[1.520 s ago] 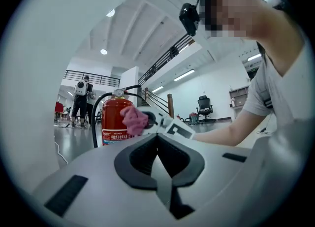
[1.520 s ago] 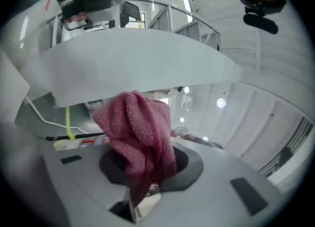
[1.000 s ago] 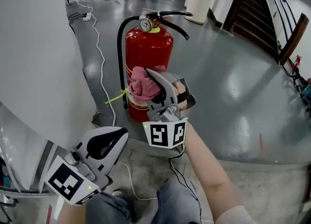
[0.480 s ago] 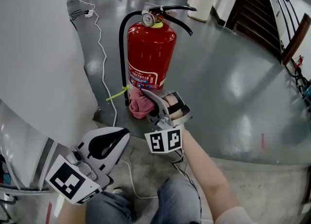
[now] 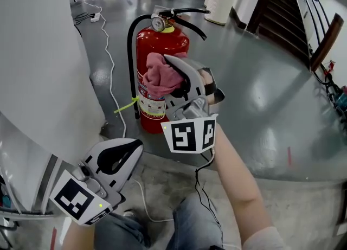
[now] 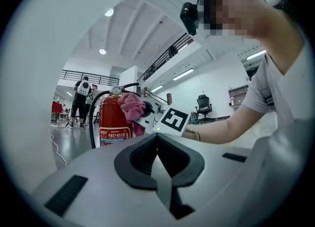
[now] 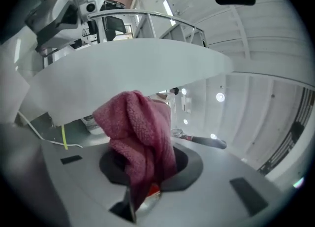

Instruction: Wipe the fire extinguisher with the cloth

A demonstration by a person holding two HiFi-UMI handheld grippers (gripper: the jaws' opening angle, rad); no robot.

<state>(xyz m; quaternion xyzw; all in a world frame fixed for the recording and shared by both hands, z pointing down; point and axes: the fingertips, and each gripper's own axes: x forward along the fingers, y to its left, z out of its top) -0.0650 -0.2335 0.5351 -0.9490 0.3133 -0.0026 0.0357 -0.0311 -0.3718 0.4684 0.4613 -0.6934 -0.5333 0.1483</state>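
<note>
Wiping appears to be under way rather than finished. The right tongs (image 5: 176, 83) are pinched on a bunched pink cloth (image 5: 157, 76) and hold it against the upper front of the red fire extinguisher (image 5: 162, 43), just below its shoulder and above the label (image 5: 149, 102). The right gripper view shows the fleecy fabric caught between the two pads and hanging out in a fold. The extinguisher stands upright on the grey floor (image 5: 260, 81), beside a white wall, with its black hose (image 5: 130, 64) running down its left side and a pressure gauge (image 5: 158, 24) on top under the lever (image 5: 187, 13). The left tongs (image 5: 127, 151) are pressed together on nothing. They sit low near the person's lap, well apart from the cylinder, and take no part in steadying it. No grime or streaks show on the red paint, so how much is already clean cannot be read from the surface. Judging by where the cloth sits, only the upper front band is being covered now. The lower body around the label, the sides and back away from the camera, and probably the valve head and hose are likely left to do. The far side would need the person to reach round or turn the cylinder.
</note>
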